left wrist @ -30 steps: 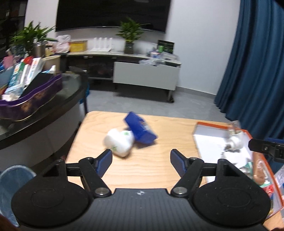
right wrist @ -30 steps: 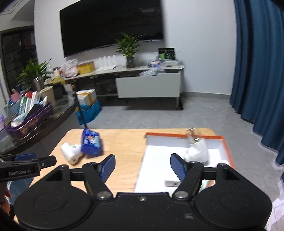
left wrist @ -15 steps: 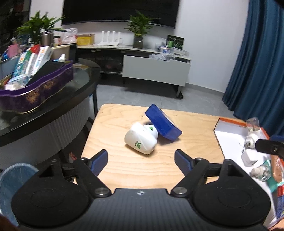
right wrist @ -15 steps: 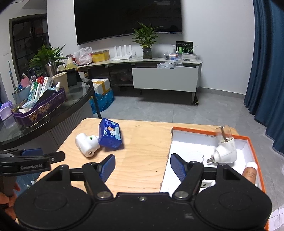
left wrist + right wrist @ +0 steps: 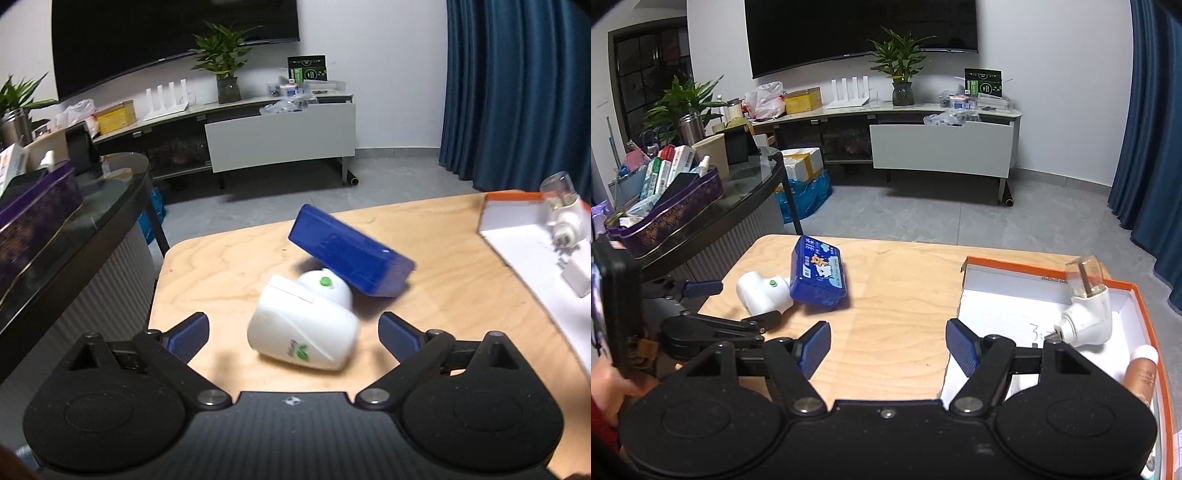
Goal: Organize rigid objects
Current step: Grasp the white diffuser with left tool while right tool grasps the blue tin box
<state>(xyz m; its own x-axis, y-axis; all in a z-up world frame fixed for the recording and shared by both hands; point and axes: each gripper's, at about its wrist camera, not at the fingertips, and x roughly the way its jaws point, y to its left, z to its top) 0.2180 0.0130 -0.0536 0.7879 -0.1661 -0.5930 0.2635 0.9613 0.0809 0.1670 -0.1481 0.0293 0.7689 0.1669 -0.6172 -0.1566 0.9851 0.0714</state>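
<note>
I have the left gripper (image 5: 291,334) down low over the wooden table (image 5: 443,266), and its jaws are opening, spread wide to either side of the white plastic device (image 5: 303,332). The device lies on its side between the two blue pads (image 5: 190,332), touching neither of them as far as I can see. It has a round neck with a green dot, and that neck points toward the blue box (image 5: 349,254). The blue box leans tilted on the device's neck, one long edge up, the other down on the table just beyond the device.

From the right wrist camera, the blue box (image 5: 817,276) shows a printed lid with a cartoon picture, and the white device (image 5: 762,293) sits tucked under its near-left corner. The left gripper (image 5: 738,306) reaches in from the left of the device, one finger beyond the device and one nearer.

My right gripper (image 5: 886,349) hangs with its jaws spread and nothing between them, only bare table and the near-left edge of the orange-rimmed tray (image 5: 1141,295). That tray sits well to the right of the white device. Inside it, a white plug with a clear cap (image 5: 1087,314) rests against the far wall, and a tan tube with a white end (image 5: 1141,373) lies at the right side. In the left view the tray (image 5: 517,197) and the plug (image 5: 561,218) are blurred.
</note>
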